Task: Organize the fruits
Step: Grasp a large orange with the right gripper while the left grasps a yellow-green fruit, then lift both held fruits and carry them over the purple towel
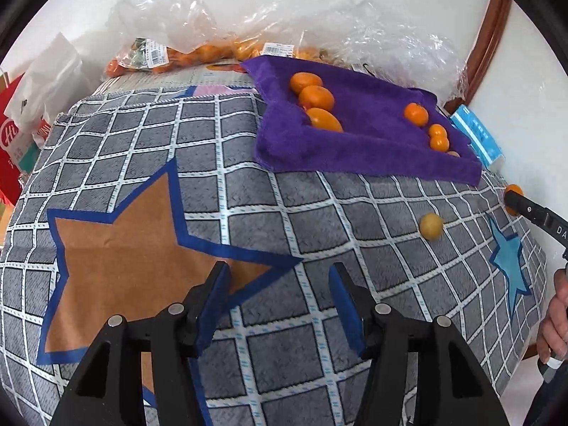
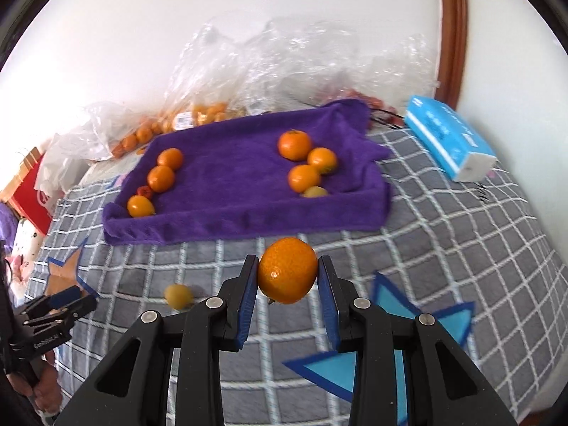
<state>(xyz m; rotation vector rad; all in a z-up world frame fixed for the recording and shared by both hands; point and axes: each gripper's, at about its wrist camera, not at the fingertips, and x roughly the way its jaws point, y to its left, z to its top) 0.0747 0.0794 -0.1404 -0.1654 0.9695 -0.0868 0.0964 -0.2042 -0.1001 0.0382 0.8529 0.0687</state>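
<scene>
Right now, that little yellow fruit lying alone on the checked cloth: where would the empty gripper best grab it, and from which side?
Judging by its shape, across its middle, from above. The yellow fruit is small, roundish and lies loose on the flat checked cloth, nothing touching it. The left gripper is open and empty, so one blue pad could probably come down on each side of its widest part.

Foreground: grid-patterned cloth (image 1: 248, 191) lies bare, except one yellow fruit (image 1: 431, 226).
Middle: purple towel (image 2: 230, 163), centre strip free between two fruit rows.
Rear: plastic bags (image 2: 227, 81) crowd the wall.
Right: tissue pack (image 2: 447, 142), apparently near the edge.
</scene>
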